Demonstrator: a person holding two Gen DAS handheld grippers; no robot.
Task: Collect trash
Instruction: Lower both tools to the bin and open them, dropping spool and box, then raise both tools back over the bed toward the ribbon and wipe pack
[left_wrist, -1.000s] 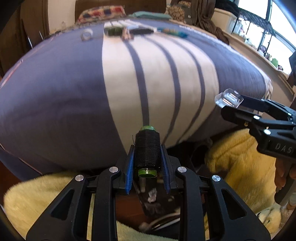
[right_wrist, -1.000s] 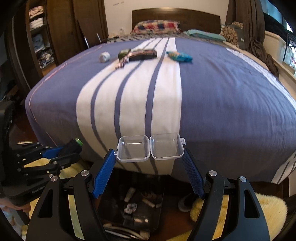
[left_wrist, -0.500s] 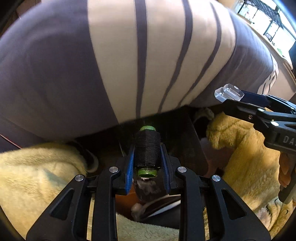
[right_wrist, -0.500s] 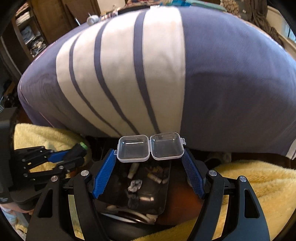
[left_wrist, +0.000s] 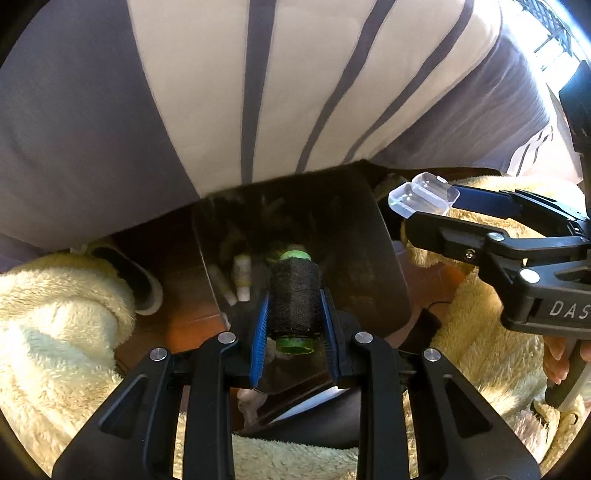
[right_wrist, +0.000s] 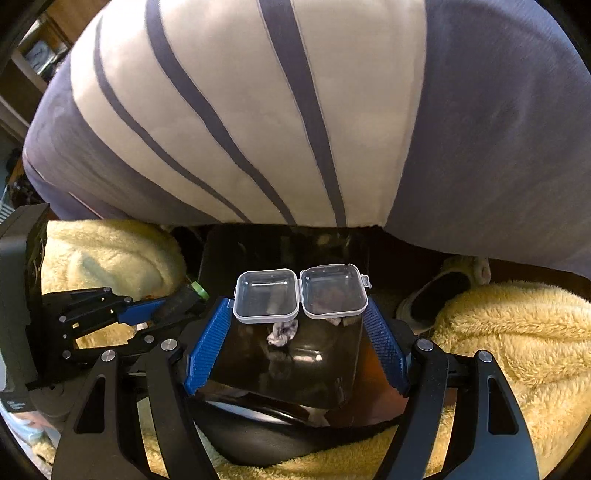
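My left gripper (left_wrist: 294, 295) is shut on a black thread spool (left_wrist: 293, 299) with green ends, held over the open black trash bin (left_wrist: 384, 273) on the floor. My right gripper (right_wrist: 301, 308) is shut on an open clear plastic case (right_wrist: 301, 293), held over the same bin (right_wrist: 236, 251). The case also shows in the left wrist view (left_wrist: 423, 199), to the right of the spool. The left gripper with the spool shows in the right wrist view (right_wrist: 177, 301), at the bin's left edge. Crumpled tissue (right_wrist: 282, 330) and small tubes (left_wrist: 242, 277) lie in the bin.
The bed with its purple and white striped cover (right_wrist: 295, 110) hangs over the bin's far side. Yellow fluffy rugs (right_wrist: 517, 332) lie on both sides of the bin. A slipper (right_wrist: 439, 295) lies right of it, another (left_wrist: 129, 273) left.
Both grippers have tilted down and moved from facing the bed top to over the bin at the bed's foot. Each still holds its object.
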